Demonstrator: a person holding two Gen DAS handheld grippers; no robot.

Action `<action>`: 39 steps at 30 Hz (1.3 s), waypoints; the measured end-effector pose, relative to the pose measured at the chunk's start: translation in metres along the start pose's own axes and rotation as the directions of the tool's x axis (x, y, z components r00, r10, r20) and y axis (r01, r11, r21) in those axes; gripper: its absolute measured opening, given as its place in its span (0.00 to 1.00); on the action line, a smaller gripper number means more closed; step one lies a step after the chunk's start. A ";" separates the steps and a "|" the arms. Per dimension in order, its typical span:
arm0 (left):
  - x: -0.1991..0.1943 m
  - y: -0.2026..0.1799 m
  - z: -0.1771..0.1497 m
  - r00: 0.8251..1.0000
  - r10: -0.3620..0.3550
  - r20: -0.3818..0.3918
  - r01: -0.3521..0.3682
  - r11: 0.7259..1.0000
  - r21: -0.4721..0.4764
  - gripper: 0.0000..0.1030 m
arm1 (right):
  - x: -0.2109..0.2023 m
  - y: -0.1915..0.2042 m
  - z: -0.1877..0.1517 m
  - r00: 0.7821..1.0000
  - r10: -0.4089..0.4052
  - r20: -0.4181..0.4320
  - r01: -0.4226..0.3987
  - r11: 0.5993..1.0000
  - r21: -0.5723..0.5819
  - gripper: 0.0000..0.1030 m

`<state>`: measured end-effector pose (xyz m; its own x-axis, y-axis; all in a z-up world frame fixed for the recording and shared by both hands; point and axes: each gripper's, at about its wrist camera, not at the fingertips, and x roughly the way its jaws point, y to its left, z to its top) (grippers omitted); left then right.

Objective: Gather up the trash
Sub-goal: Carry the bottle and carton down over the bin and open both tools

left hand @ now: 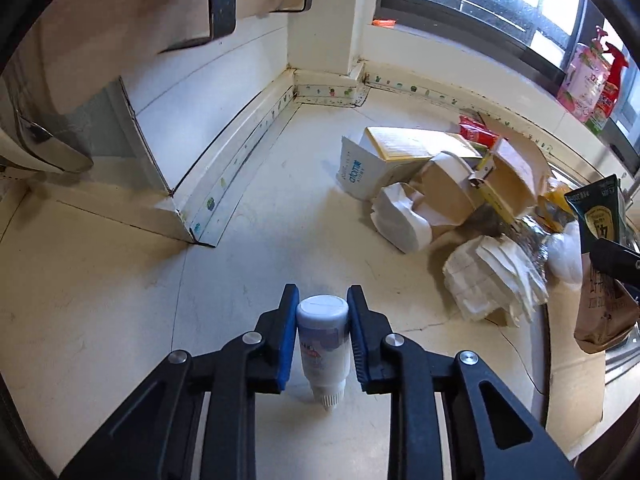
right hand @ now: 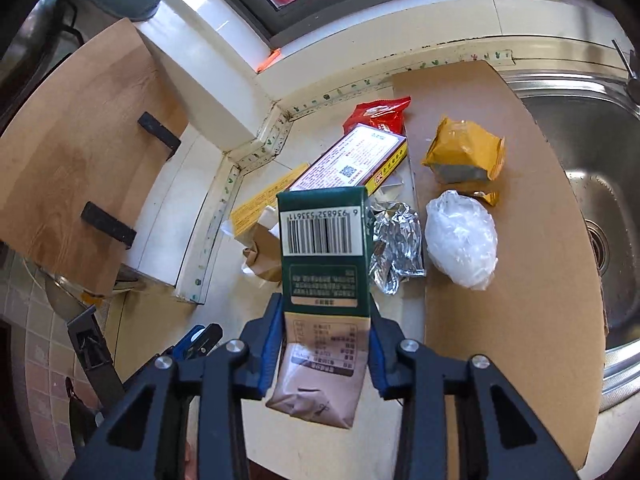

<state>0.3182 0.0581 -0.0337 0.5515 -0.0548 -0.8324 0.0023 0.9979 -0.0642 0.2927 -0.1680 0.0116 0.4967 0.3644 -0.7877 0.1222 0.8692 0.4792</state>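
Bottle (left hand: 323, 334) sits clamped between left tongs (left hand: 322, 300) — carton (right hand: 324, 280) between right tongs (right hand: 326, 316).

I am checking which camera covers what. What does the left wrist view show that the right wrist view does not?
Only the left wrist view shows the left gripper shut on a small white bottle, plus a stack of white paper.

Only the right wrist view shows the sink, the barcode side of the green carton in the right gripper, and a white plastic bag.

Both show the carton, the red wrapper and the yellow-edged box.
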 end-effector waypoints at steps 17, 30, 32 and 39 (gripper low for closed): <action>-0.155 -0.034 -0.078 0.981 -0.161 0.111 0.145 0.980 0.140 0.22 | -0.104 0.035 -0.106 0.996 0.090 0.023 -0.084 0.977 -0.195 0.36; -0.191 -0.036 -0.178 0.972 -0.204 0.112 0.186 0.970 0.155 0.22 | -0.125 0.026 -0.198 0.996 0.065 0.067 -0.042 0.951 -0.305 0.36; -0.187 -0.033 -0.193 0.973 -0.204 0.110 0.189 0.972 0.138 0.22 | -0.122 0.023 -0.213 0.996 0.045 0.081 -0.015 0.944 -0.331 0.36; -0.155 -0.031 -0.249 0.984 -0.157 0.086 0.146 0.982 0.118 0.22 | -0.096 0.008 -0.259 0.996 -0.022 0.088 0.053 0.928 -0.368 0.36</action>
<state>0.0252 0.0271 -0.0392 0.6140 -0.2076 -0.7615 0.1810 0.9761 -0.1201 0.0239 -0.1097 -0.0097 0.5678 0.3142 -0.7609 -0.1759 0.9493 0.2607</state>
